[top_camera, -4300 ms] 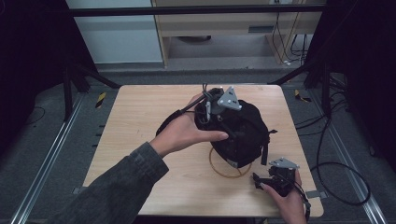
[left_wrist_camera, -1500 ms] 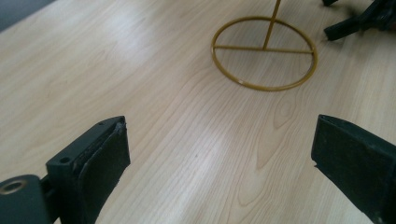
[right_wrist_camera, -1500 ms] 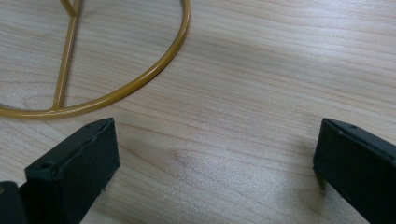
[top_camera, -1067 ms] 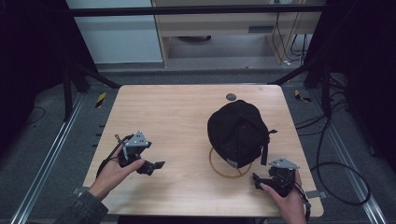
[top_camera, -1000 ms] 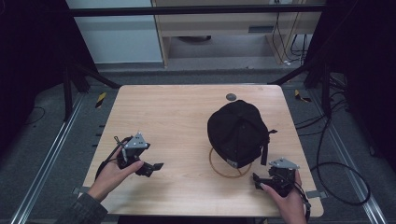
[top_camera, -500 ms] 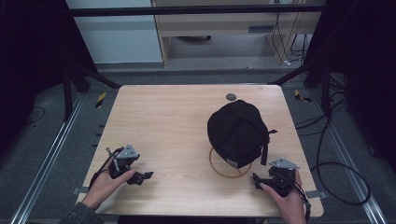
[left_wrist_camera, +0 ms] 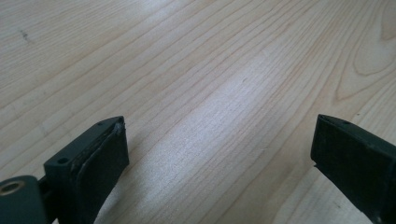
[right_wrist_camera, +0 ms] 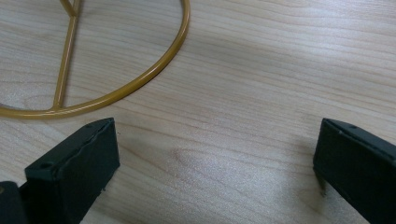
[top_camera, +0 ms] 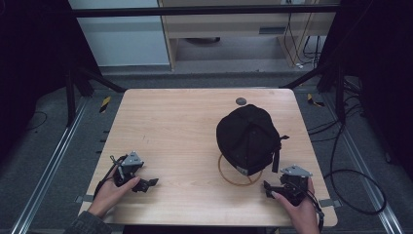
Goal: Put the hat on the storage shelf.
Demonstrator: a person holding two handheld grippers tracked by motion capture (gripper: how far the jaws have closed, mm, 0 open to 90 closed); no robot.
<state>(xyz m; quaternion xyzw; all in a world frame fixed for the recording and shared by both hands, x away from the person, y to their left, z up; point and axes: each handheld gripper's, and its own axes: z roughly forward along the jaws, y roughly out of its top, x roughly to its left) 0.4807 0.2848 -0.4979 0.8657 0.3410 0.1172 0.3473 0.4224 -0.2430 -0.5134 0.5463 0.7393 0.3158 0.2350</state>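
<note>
One black fabric baseball cap is seen resting on a thin round gold wire stand on the right half of the light wooden surface. It lies just beyond and slightly left of the right hand-held gripper, apart from it, and well apart from the left hand-held gripper at the near left edge. The cap is rounded and dark, with a strap end hanging at its right side; its long axis runs from far to near, though which end carries the brim cannot be told. The stand's gold ring is seen just ahead of the right hand-held gripper's jaws, which are spread wide and empty. The left hand-held gripper is likewise released, with bare wood between its jaws. A small dark round disc lies beyond the cap.
</note>
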